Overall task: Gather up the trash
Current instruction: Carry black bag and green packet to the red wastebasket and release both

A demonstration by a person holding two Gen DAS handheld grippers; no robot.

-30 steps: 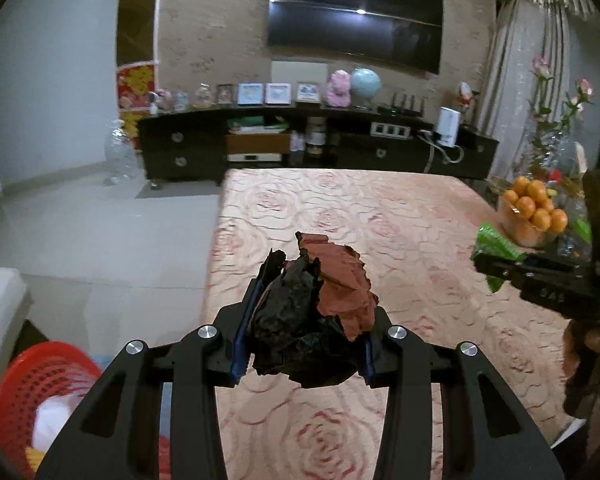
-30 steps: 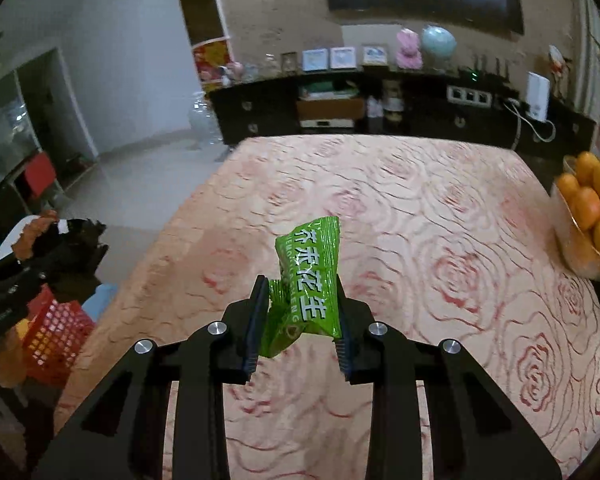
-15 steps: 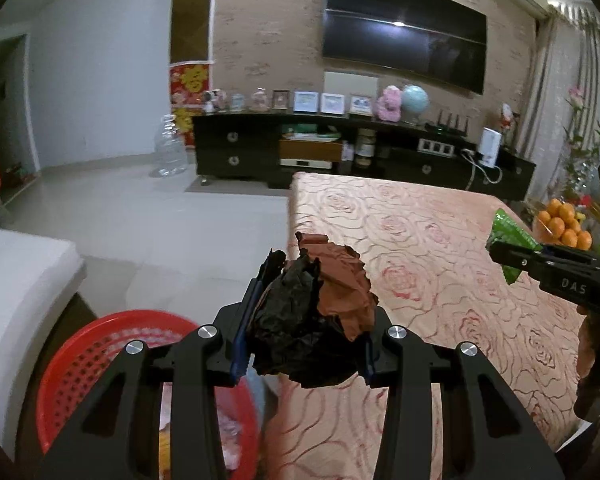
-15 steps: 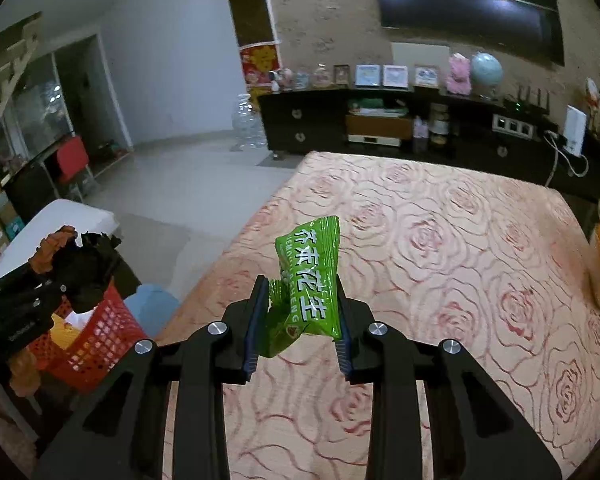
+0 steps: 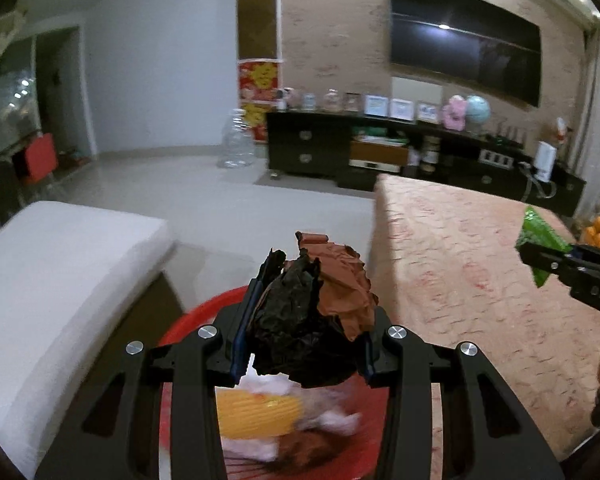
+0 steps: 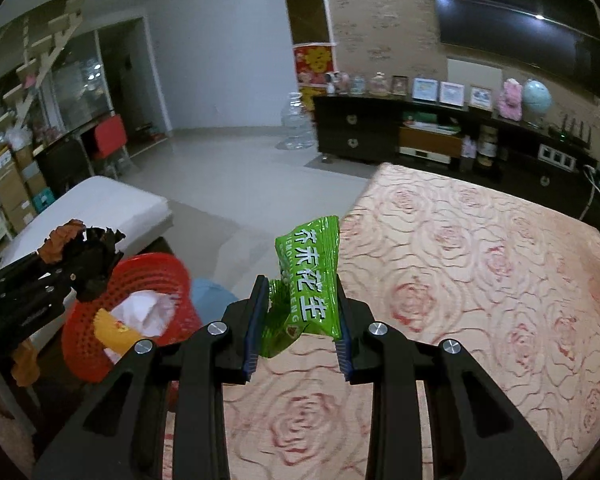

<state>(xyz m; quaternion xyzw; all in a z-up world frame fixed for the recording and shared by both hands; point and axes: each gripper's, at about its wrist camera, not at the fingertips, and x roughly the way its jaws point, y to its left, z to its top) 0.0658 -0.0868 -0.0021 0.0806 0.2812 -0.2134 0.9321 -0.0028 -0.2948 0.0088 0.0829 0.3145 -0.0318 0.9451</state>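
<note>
Left wrist view shows the left claw (image 5: 304,344) clamped on a crumpled wad of black and brown paper (image 5: 316,316), held above the round red plastic mesh basket (image 5: 204,312), which holds a yellow ridged wrapper (image 5: 256,416) and white tissue. Right wrist view shows the right claw (image 6: 300,320) closed on a bright green snack packet with white lettering (image 6: 312,280), over the edge of the counter with its pink rose-patterned cloth (image 6: 480,272), the basket to its left beside a white cushion (image 6: 96,204).

Two matte black two-finger grippers (image 5: 302,354) (image 6: 300,332) are seen, fitted with blue ribbed finger pads (image 6: 254,334) and silver round screws (image 5: 206,332).
</note>
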